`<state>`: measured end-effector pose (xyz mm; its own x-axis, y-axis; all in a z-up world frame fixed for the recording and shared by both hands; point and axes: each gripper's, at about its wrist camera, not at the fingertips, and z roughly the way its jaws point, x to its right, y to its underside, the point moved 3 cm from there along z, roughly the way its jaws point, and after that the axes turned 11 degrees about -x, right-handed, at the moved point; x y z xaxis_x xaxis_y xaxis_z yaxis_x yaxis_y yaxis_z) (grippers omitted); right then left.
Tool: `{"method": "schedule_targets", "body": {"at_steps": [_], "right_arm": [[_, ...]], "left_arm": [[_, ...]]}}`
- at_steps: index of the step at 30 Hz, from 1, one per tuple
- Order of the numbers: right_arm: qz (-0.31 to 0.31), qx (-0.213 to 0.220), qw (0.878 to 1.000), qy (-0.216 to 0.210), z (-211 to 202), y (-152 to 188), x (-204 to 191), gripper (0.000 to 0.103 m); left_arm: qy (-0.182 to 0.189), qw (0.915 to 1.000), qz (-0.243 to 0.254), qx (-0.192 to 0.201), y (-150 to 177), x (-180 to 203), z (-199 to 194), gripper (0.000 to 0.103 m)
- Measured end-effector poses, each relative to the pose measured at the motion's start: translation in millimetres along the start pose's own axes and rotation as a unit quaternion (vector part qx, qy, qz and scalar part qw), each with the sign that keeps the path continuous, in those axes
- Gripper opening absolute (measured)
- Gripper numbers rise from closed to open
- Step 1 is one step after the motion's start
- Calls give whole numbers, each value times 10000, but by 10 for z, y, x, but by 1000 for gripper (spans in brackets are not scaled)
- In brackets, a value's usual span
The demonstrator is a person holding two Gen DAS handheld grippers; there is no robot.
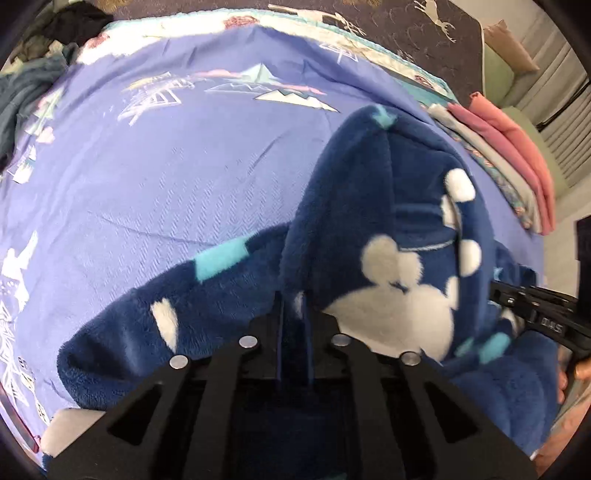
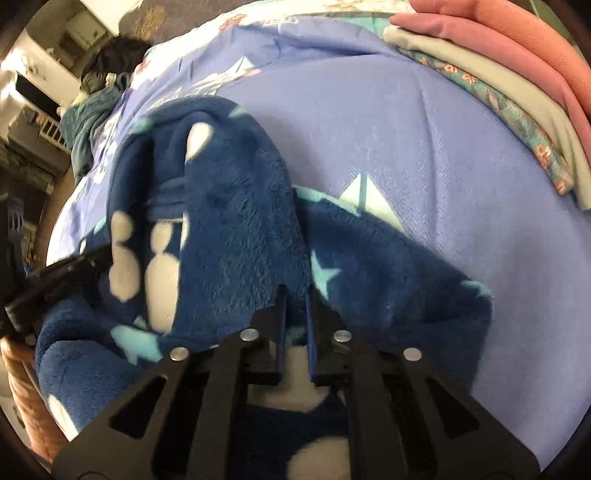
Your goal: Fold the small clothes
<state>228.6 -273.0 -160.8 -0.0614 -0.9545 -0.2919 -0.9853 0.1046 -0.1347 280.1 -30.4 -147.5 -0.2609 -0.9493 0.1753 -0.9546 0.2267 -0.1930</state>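
A dark blue fleece garment [image 1: 369, 206] with white bear shapes and turquoise stars lies rumpled on a lilac bedspread [image 1: 166, 166]. My left gripper [image 1: 293, 299] points steeply down and is shut on a fold of the fleece near one sleeve. In the right wrist view the same fleece garment [image 2: 236, 221] rises in a ridge from my right gripper [image 2: 295, 291], whose narrow-set fingers pinch its edge. Each gripper shows at the border of the other's view: the right gripper [image 1: 535, 314] and the left gripper [image 2: 55, 280]. A sleeve spreads to each side.
A stack of folded clothes [image 1: 509, 155], pink, grey and floral, sits on the bed's right side, also seen as folded clothes [image 2: 517, 74]. A heap of unfolded dark and teal clothes [image 1: 29, 85] lies at the far left corner. Beyond the bed is a dark deer-pattern rug [image 1: 424, 22].
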Motion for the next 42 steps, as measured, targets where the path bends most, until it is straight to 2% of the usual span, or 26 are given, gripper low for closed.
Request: {"method": "schedule_targets", "body": {"at_steps": [2,4,6,8,10,13,16,18,20,22,24,26,28,33,36,38,40,42], "right_arm": [[-114,126,9998,137,-95,30,-50,15],[-113,334,9990,267,-251,128,-39,22],[-86,740,9970,209,-520,285,40,24],[-190,1163,9930,58,-787,537,98,28],[-378,1520,9876,-66,-1009,782,114,33],[-877,1764,9804,80,-1195,1203,52,38],[-1137,2024,9723,268,-1323,1594,102,48],[-960,2261,9681,490,-1408,1817,223,49],[-925,2507,9592,923,-1446,1916,324,52],[-1091,2569,9438,1771,-1418,1993,363,55],[-1488,2335,9333,2288,-1272,2021,334,56],[-1766,2050,9320,2412,-1132,2035,308,57],[-2017,1894,9259,2573,-988,2020,249,58],[-2234,2011,9069,2954,-822,1771,134,58],[-2261,2339,8953,3044,-889,1558,47,58],[-2080,2542,8969,2960,-987,1370,50,60],[-1669,2645,9096,2735,-1076,1085,172,61],[-1129,2593,9282,2419,-1128,861,401,62]], "left_arm": [[-260,9994,127,179,54,62,-84,15],[-307,9989,138,333,115,84,-201,25],[-31,9983,6,580,201,16,-450,29],[419,9927,-110,1122,414,-89,-849,39],[596,9872,-111,1473,607,-118,-1101,46],[642,9810,-179,1822,1020,-274,-1373,52],[420,9764,-373,2087,1403,-489,-1467,57],[188,9756,-605,2104,1590,-710,-1426,57],[-6,9772,-833,1955,1649,-871,-1353,57],[-185,9819,-772,1717,1715,-924,-1261,57],[-458,9852,-509,1570,1747,-858,-1193,57],[-743,9883,-27,1328,1753,-692,-1085,57],[-1041,9875,183,1172,1745,-607,-994,57],[-1326,9834,284,1208,1472,-538,-924,57],[-1573,9757,297,1495,1172,-508,-974,57],[-1549,9719,185,1764,921,-556,-1037,57],[-1275,9750,-87,1819,708,-706,-1054,58],[-991,9789,-401,1741,594,-840,-1024,58]]}}
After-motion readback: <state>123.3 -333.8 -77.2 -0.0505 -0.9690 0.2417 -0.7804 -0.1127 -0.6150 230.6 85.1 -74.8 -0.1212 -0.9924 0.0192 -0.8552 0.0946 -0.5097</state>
